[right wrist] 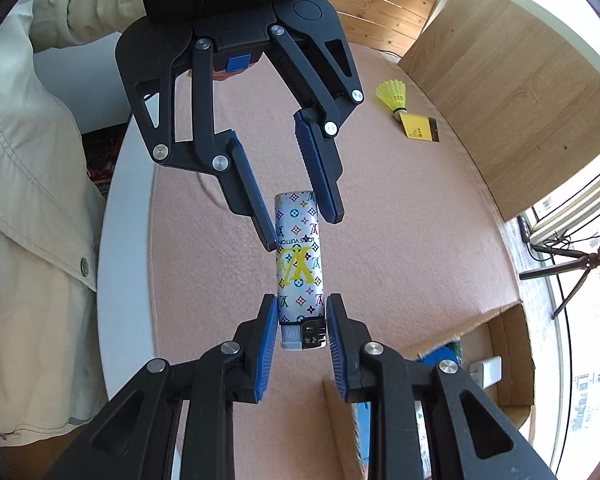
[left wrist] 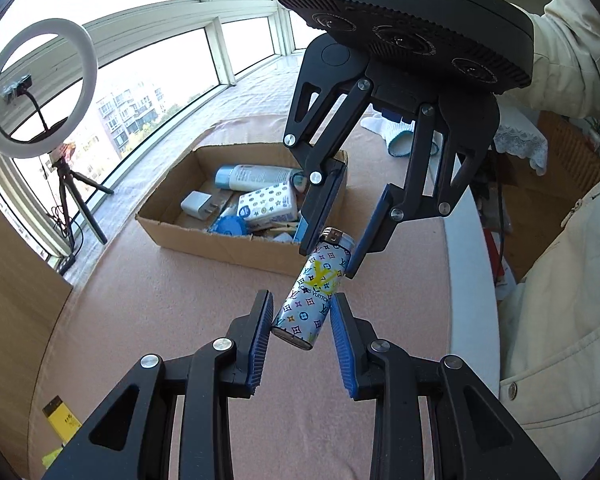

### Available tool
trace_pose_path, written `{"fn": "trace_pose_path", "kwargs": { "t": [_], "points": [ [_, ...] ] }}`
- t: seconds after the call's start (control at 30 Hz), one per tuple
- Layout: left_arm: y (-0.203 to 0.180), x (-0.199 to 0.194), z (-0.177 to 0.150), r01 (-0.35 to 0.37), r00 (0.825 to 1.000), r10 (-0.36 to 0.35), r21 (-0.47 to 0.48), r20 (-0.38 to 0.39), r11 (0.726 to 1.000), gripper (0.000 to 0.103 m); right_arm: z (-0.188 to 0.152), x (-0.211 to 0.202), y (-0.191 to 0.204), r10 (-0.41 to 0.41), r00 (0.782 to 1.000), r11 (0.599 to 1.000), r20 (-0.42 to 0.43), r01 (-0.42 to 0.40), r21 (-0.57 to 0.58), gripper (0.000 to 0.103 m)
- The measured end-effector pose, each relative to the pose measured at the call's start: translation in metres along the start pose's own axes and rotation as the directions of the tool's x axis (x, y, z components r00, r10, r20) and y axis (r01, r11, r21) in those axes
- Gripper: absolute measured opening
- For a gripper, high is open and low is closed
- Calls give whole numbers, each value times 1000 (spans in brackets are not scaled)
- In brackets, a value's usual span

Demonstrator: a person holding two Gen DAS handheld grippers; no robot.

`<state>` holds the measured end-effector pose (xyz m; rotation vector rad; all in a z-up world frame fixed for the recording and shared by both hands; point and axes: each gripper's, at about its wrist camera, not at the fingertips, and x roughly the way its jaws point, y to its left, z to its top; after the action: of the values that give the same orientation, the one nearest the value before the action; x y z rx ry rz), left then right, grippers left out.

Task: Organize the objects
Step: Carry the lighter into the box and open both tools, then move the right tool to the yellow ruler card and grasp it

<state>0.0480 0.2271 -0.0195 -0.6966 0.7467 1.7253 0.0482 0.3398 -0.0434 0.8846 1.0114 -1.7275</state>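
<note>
Lighter: I have the patterned lighter [left wrist: 315,285] lifted clear above the pink cloth [left wrist: 180,320], spanned between my two grippers.
Left gripper: my left gripper [left wrist: 300,320] has its blue pads on either side of the lighter's base end; in the right wrist view the same fingers [right wrist: 256,200] flank that end, though I cannot tell whether both pads press.
Right gripper: my right gripper [right wrist: 302,328] pinches the metal striker end between its pads.
Box: an open cardboard box [left wrist: 204,236] sits beyond on the cloth, holding a bottle, a white charger and a patterned packet.
Edge of table: a yellow shuttlecock [right wrist: 392,94] lies just beside a yellow card [right wrist: 420,128].
Person: a cream jacket sleeve [left wrist: 572,60].
</note>
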Motion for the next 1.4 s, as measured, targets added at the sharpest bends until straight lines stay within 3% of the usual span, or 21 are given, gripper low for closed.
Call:
{"fn": "trace_pose_path", "kwargs": {
  "t": [0.23,0.37,0.43,0.5,0.57,0.83,1.0,1.13,1.3,1.4],
  "points": [
    [22,58,83,24,999,-25,68,22,997,30,-64,-27,-45,-74,997,996,-26,75,44,22],
    [31,84,111,39,999,-41,88,22,995,31,-93,-37,-63,-100,995,992,-24,101,73,22],
    [34,100,121,6,1000,-7,76,8,997,33,-104,-37,-68,-125,992,989,-25,126,76,22],
    [39,114,123,-36,999,37,43,-30,998,60,-113,-31,-73,-150,988,984,-38,153,95,22],
    [40,119,116,-105,993,107,31,-47,994,73,-120,-25,-72,-154,986,981,-68,161,109,30],
    [66,94,58,-246,969,237,-162,-73,956,83,-113,-21,-69,-218,972,954,-89,231,191,47],
    [70,49,12,-334,942,320,-240,-99,911,86,-78,-15,-68,-249,963,945,-104,265,193,51],
    [72,11,-31,-402,915,383,-318,-123,859,87,-36,-3,-72,-288,954,927,-85,300,226,65],
    [70,-42,-102,-487,868,466,-462,-169,741,91,29,33,-82,-288,954,885,-83,298,356,72],
    [67,-72,-148,-536,836,500,-533,-226,655,92,70,70,-97,-245,963,814,-115,269,515,76]
  ]
}}
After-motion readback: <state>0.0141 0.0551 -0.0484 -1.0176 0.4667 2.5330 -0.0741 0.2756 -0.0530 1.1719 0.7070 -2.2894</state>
